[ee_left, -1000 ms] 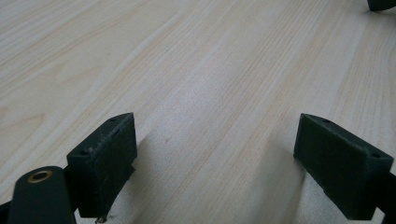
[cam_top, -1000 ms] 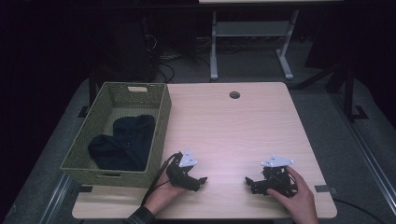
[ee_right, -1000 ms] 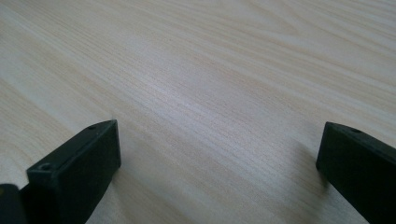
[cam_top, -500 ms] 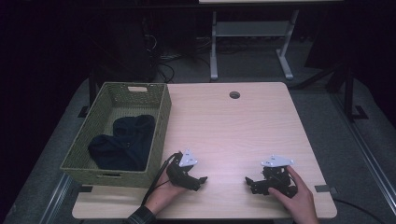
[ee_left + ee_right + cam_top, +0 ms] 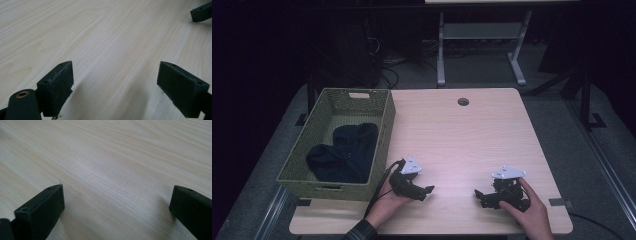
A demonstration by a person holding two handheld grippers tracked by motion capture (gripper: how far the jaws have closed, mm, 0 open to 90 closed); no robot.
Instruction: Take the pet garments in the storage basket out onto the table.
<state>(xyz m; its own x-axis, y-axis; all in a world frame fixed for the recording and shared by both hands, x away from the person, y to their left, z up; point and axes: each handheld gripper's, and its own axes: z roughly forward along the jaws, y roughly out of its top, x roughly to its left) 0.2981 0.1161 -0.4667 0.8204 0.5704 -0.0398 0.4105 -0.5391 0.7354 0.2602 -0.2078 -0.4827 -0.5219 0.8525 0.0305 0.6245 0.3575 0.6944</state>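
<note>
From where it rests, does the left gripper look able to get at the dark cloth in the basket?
Probably yes: the left gripper is open beside the basket, whose top is open, with the cloth uncovered; only the near wall needs clearing.

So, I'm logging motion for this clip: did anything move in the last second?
Nothing visibly changed. The left hand-held gripper and right hand-held gripper rest open on the table as before, and the dark clothes remain in the basket.
</note>
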